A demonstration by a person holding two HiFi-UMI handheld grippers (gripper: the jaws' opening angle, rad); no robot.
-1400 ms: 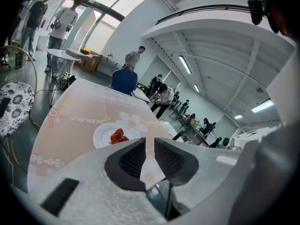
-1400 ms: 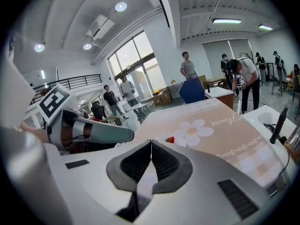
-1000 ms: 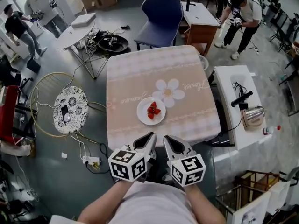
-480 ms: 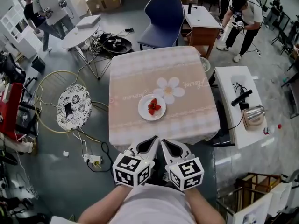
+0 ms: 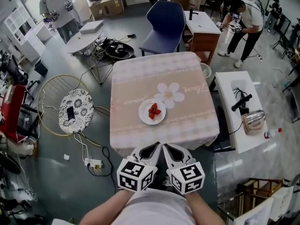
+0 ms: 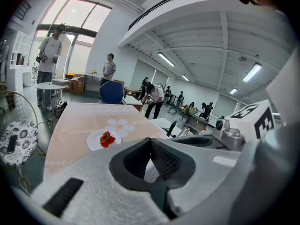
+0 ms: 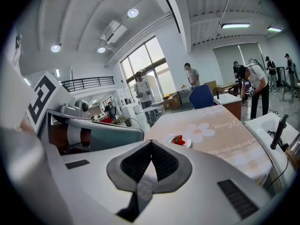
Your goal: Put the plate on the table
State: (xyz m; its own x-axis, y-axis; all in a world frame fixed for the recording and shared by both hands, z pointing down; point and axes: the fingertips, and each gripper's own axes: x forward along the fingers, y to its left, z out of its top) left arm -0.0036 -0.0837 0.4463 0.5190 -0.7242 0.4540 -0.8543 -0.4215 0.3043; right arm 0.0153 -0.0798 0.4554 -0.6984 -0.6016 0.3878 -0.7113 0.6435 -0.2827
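Step in hand: we judge the placing done; the plate [image 5: 152, 112] already sits flat on the table [image 5: 136, 74], a little toward the 6 o'clock side of centre, with strawberries [image 5: 154, 110] on it.

Left gripper [image 5: 152, 148] and right gripper [image 5: 167, 148] hang side by side off the table's 6 o'clock edge, close to the body; both sets of jaws are pressed together with nothing between them.

Next move, in our view: none on the plate; at most, check that it sits clear of the edge.

Surface: pale pink cloth, with a white flower print [image 5: 170, 94] at 1 o'clock of the plate.

Room: blue chair [image 5: 164, 20] at 12 o'clock; patterned stool [image 5: 76, 110] at 9 o'clock; white bench [image 5: 236, 102] at 3 o'clock, carrying what may be a toaster; people standing beyond.
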